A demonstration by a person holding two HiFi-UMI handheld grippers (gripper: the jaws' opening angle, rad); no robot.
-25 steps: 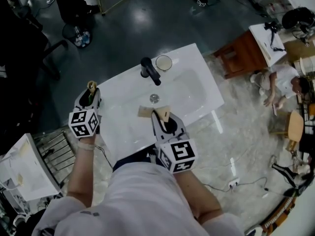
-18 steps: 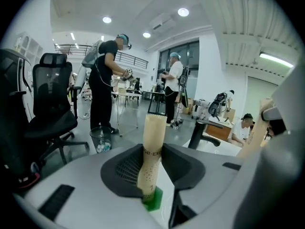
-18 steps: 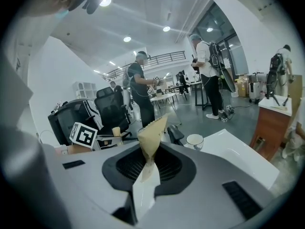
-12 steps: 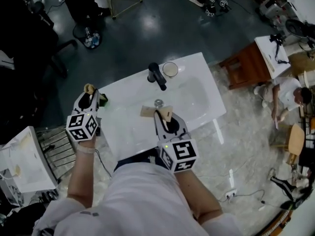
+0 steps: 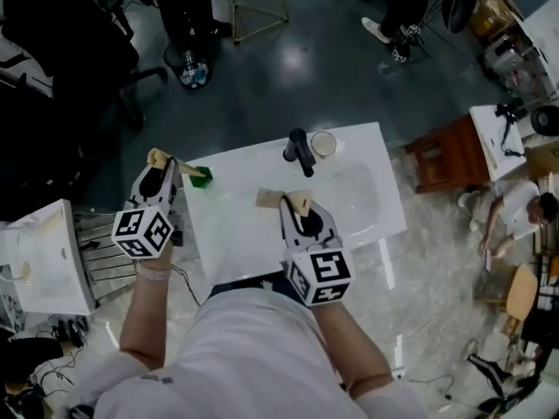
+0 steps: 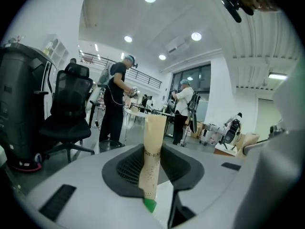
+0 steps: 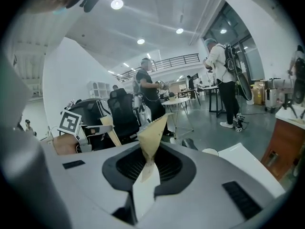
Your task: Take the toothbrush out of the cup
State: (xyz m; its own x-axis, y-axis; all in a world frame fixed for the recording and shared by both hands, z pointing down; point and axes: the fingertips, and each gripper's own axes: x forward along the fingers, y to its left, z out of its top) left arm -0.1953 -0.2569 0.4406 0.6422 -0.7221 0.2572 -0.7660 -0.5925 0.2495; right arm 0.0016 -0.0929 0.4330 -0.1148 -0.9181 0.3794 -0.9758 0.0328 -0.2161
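Observation:
My left gripper [image 5: 164, 166] hangs at the left end of the white sink counter [image 5: 253, 225]. Its jaws are closing on a toothbrush in a tan paper wrapper [image 6: 151, 159]. The green end [image 5: 202, 177] sticks out of the wrapper toward the counter and shows as a green tip [image 6: 149, 204] in the left gripper view. Over the counter's front, my right gripper [image 5: 293, 204] is shut on a torn piece of tan paper [image 7: 151, 140]. The cup [image 5: 323, 144] stands beside the black faucet [image 5: 299, 151] at the back of the sink, with nothing sticking out of it.
A white cabinet [image 5: 35, 260] and a wire rack [image 5: 98, 251] stand left of the sink. A black office chair [image 5: 79, 68] and standing people are beyond it. A wooden table [image 5: 445, 155] and a crouching person [image 5: 515, 212] are to the right.
My left gripper has risen with the wrapped toothbrush, and its green end has come into sight beside the gripper. The right gripper keeps its paper and has shifted only slightly.

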